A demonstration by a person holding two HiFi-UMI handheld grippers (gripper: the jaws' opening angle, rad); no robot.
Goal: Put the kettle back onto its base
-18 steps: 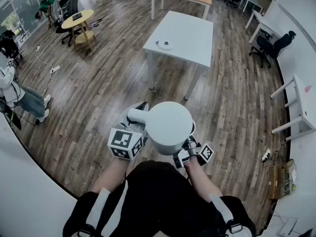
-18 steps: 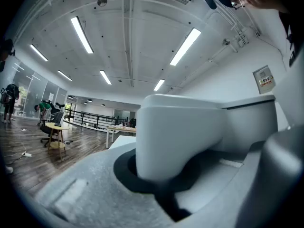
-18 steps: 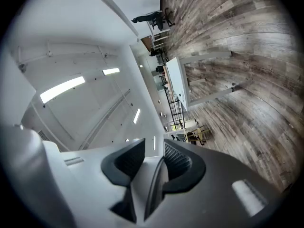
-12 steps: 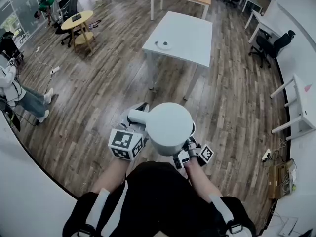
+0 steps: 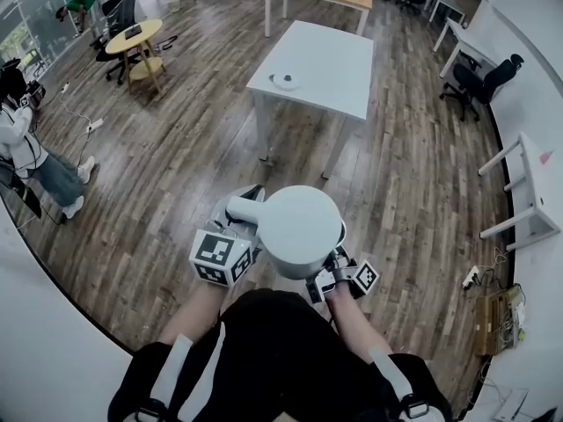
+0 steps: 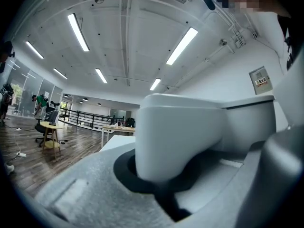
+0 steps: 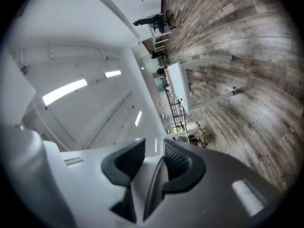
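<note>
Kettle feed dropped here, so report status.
Left gripper shut on kettle, right gripper open. Kettle carried, base on white table ahead. Only floor between.

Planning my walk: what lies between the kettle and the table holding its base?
Only bare wood floor separates kettle from table, per the head view.
</note>
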